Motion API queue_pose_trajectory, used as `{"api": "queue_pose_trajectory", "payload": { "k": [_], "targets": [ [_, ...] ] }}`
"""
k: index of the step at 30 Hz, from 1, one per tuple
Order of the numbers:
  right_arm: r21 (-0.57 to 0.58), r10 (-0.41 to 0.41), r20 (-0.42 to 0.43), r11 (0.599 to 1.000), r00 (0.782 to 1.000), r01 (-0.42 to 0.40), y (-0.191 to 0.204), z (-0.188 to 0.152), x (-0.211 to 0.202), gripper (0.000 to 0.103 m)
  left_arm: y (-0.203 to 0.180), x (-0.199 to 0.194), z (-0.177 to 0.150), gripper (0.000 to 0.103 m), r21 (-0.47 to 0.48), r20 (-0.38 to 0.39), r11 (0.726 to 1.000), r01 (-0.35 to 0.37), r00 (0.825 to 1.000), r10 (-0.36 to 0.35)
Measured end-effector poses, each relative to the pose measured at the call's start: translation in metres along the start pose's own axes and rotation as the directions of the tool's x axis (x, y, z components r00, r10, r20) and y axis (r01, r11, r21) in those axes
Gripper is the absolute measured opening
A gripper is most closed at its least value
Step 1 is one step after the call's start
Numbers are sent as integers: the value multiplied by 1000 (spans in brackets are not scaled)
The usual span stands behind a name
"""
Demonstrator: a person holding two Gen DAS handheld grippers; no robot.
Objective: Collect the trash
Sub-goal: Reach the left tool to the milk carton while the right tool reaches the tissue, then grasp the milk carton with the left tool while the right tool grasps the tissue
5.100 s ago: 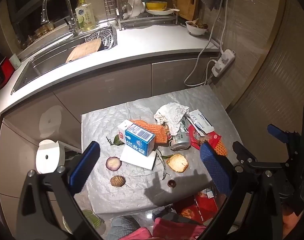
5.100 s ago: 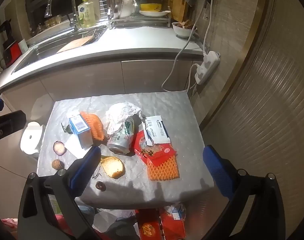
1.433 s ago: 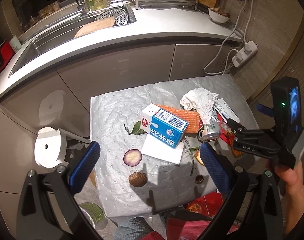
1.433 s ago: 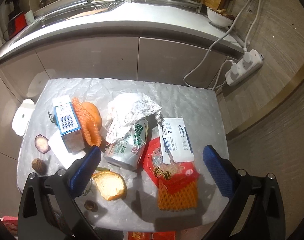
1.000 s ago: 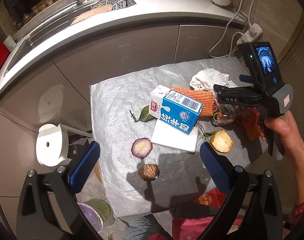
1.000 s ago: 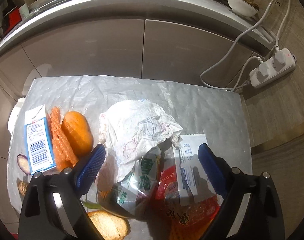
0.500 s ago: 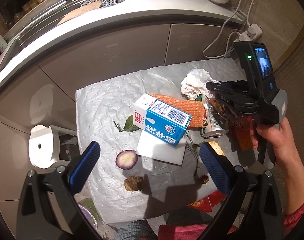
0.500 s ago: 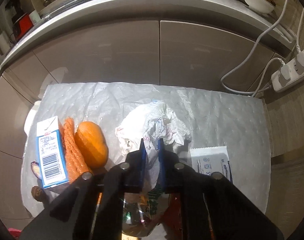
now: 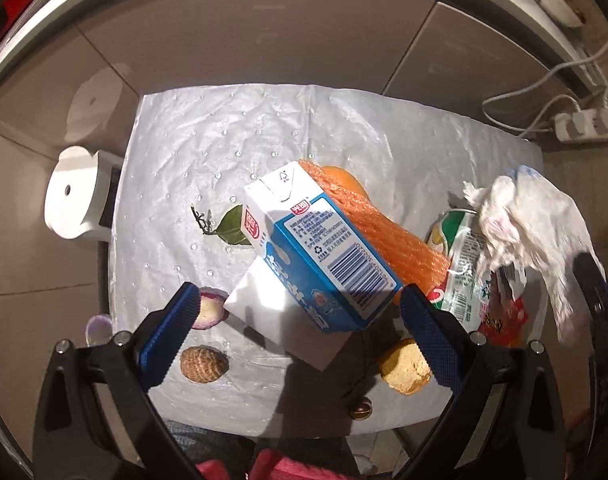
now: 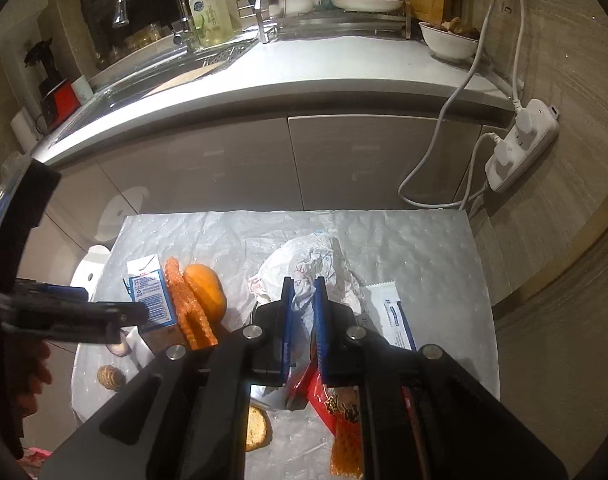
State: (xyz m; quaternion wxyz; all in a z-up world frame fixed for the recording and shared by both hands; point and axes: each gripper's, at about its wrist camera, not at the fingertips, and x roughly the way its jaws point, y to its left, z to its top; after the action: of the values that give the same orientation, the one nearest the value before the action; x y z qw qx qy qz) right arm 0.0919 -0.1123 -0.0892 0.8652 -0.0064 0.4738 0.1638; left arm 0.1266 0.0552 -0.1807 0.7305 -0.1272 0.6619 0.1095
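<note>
Trash lies on a small table with a silver cover [image 9: 232, 148]. My left gripper [image 9: 296, 320] is open, its pads either side of the near end of a blue and white milk carton [image 9: 315, 248] that lies on a white napkin [image 9: 260, 312]. My right gripper [image 10: 302, 304] is shut on a crumpled white paper wrapper [image 10: 304, 264] and holds it up; the wrapper also shows in the left wrist view [image 9: 531, 232]. Under it lies a crushed green can [image 9: 459, 264].
Orange foam net [image 9: 375, 228] over an orange fruit [image 10: 206, 284], a red packet [image 10: 339, 408], a white sachet [image 10: 395, 316], bread [image 9: 403, 368], a purple slice [image 9: 210, 310], a brown nut [image 9: 202, 364] and a leaf [image 9: 232, 228] lie around. White bin [image 9: 72, 200] stands left of the table. Kitchen counter [image 10: 264, 76] behind.
My left gripper has dropped close around the milk carton. My right gripper, shut on the paper wrapper, has lifted it off the can.
</note>
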Motion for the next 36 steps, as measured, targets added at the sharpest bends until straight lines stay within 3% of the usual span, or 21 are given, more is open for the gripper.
{"api": "queue_pose_trajectory", "payload": {
  "k": [6,13,18,22,24,29,33,36],
  "targets": [
    [50,25,-2,998,1000,-24,-15,-10,-10,11,-6,23,11,90,-68,-100,998,-18,995,11],
    [77,51,-5,996,999,-50,-24,-18,-12,11,3,29,13,69,-165,-136,982,91,984,-114],
    [67,69,-5,995,998,-69,-22,-17,-11,11,10,31,15,69,-208,-160,972,108,977,-143],
    [60,76,-4,995,997,-75,-21,-15,-11,11,5,28,26,84,-243,-166,964,105,975,-148],
    [59,79,-2,995,997,-79,-21,-15,-11,11,2,28,36,84,-239,-159,966,97,978,-137],
    [63,82,-3,995,997,-81,-22,-16,-10,11,-8,42,39,84,-211,-198,975,68,974,-111],
    [79,75,-3,994,997,-75,-31,-19,-11,11,-3,52,32,73,-232,-226,969,88,964,-142],
    [108,75,-5,991,997,-74,-41,-21,-11,11,8,56,27,72,-256,-230,960,110,958,-171]
  ]
}}
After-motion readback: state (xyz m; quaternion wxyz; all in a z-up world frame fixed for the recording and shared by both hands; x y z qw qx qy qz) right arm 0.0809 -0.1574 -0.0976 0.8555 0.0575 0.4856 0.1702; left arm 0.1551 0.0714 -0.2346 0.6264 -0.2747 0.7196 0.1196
